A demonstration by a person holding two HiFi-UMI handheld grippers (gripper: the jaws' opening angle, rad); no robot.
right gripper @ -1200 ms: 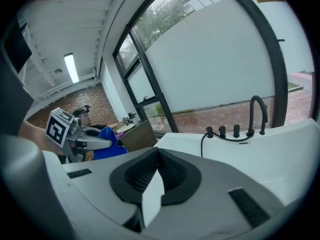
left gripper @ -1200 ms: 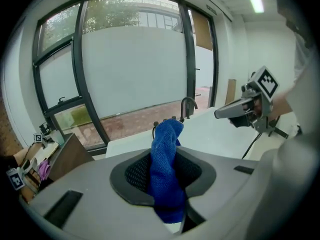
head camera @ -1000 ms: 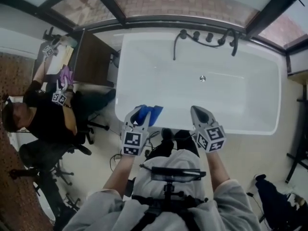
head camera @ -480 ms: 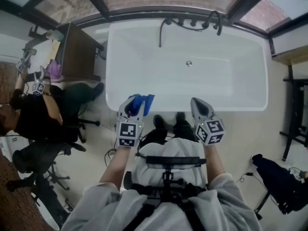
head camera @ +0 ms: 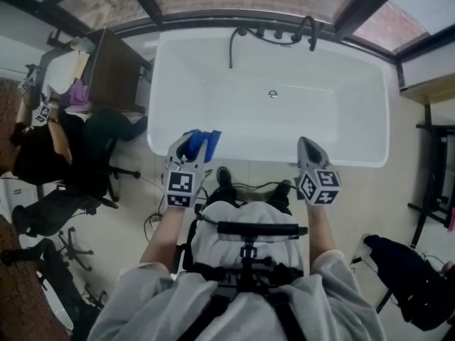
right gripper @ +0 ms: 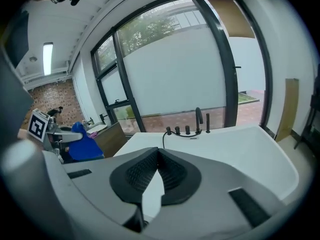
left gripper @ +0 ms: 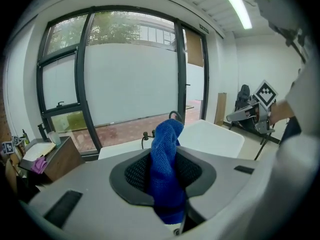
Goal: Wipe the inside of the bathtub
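Left gripper (head camera: 186, 148): jaws clamped on the cloth (left gripper: 166, 154), a bunched blue fold seated deep between the pads with its free end standing past the tips. Right gripper (head camera: 307, 149): jaws pressed together, nothing between them. Both hang over the near rim of the tub (head camera: 334, 119). The cloth is at the near left corner, apparently clear of the inner surface. It looks soft, light and limp (it should flatten under pressure), so the deep grip suits it. The tub wall looks hard, glossy and probably slippery. Taps (head camera: 276, 33) stand at the far rim.
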